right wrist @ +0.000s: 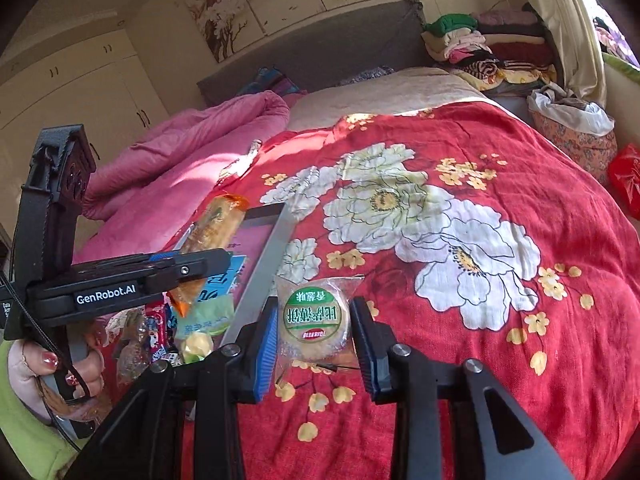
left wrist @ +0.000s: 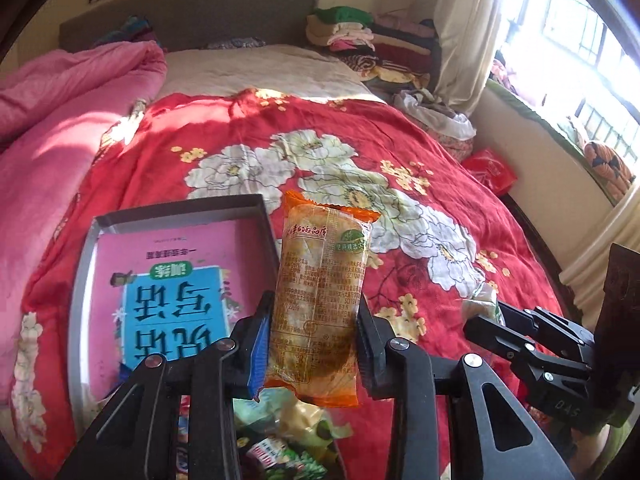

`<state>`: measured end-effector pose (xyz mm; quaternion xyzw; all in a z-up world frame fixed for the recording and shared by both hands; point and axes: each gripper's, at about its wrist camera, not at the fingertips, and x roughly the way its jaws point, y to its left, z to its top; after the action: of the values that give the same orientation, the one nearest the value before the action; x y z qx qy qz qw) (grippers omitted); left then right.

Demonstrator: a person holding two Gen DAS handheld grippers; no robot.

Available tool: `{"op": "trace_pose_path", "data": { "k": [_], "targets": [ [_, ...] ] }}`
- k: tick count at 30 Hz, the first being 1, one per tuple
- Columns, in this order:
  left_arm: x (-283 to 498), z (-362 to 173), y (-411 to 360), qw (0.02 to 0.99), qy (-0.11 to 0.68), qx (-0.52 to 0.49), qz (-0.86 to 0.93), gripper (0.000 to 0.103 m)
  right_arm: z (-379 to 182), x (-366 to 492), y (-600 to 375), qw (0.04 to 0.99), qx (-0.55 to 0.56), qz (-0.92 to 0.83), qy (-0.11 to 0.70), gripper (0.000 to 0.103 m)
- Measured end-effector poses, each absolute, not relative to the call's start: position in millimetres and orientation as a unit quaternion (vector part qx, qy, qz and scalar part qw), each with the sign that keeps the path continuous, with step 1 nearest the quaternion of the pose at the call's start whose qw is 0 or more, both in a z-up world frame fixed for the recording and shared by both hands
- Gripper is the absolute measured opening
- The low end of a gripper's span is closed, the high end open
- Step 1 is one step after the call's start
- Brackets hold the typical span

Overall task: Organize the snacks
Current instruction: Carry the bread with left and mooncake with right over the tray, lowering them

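Observation:
My left gripper [left wrist: 316,340] is shut on an orange-edged clear snack packet [left wrist: 320,292], held upright above the bed. The same packet [right wrist: 212,232] shows in the right wrist view, clamped by the left gripper [right wrist: 192,268] at the left. My right gripper [right wrist: 314,332] is shut on a round biscuit in a clear wrapper with a green label [right wrist: 314,322], lifted over the red flowered bedspread [right wrist: 480,320]. A grey box lid [left wrist: 82,280] holding a pink and blue book [left wrist: 176,292] lies at the left. Loose snack packets [left wrist: 280,436] are piled below the left gripper.
A pink quilt [left wrist: 60,120] lies along the bed's left side. Folded clothes [left wrist: 360,36] are stacked by the headboard. A red bag [left wrist: 490,170] sits at the bed's right edge under the window. A hand [right wrist: 60,372] grips the left tool's handle.

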<state>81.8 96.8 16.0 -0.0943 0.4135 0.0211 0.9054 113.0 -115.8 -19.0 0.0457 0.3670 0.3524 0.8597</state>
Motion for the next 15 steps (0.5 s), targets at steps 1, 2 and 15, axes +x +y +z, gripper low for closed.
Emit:
{"op": "trace_pose_path", "data": {
  "k": [1, 2, 15],
  "targets": [
    [72.5, 20.4, 106.6, 0.907, 0.409, -0.095, 0.032, 0.037, -16.6, 109.3, -112.5, 0.858, 0.046, 0.360, 0.363, 0.035],
    [63.1, 24.0, 116.6, 0.908, 0.406, -0.097, 0.042, 0.037, -14.5, 105.6, -108.2, 0.857, 0.043, 0.366, 0.361, 0.035],
    [-32.2, 24.5, 214.3, 0.895, 0.396, -0.143, 0.151, 0.037, -3.7, 56.0, -28.4, 0.823, -0.014, 0.452, 0.345, 0.036]
  ]
}}
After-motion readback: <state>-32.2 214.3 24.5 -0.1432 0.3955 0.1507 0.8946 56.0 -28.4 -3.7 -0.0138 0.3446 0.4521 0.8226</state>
